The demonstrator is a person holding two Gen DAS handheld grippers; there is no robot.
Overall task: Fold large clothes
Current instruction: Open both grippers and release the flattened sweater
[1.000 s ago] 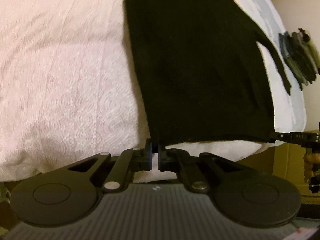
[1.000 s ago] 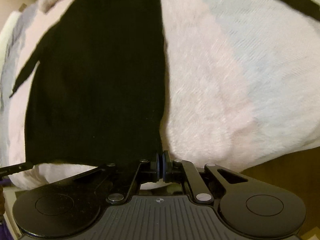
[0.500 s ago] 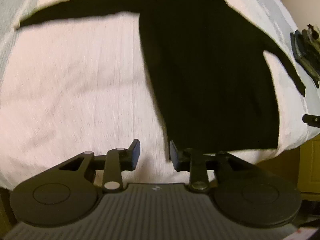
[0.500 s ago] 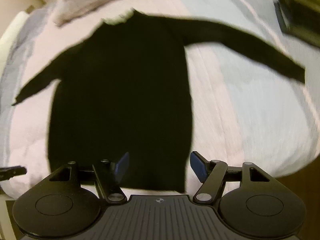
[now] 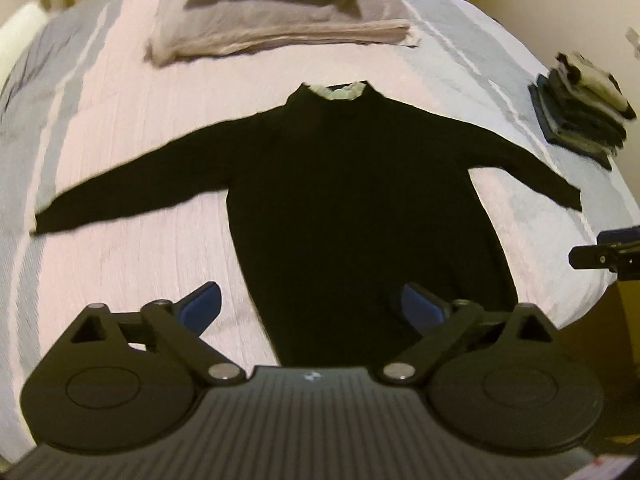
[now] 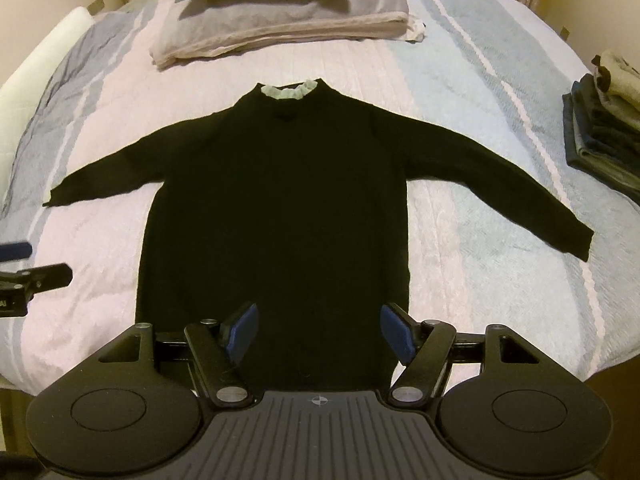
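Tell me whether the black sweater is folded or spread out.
Spread out. The black sweater lies flat on the bed, both sleeves stretched sideways, collar toward the pillows; no fold made.

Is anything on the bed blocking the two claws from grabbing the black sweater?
Nothing visible. The black sweater lies flat, bare bedspread around it; pillows and folded clothes sit clear.

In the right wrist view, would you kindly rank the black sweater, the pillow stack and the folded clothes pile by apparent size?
1. black sweater
2. pillow stack, though it lies farther away
3. folded clothes pile, partly cut off at the frame edge
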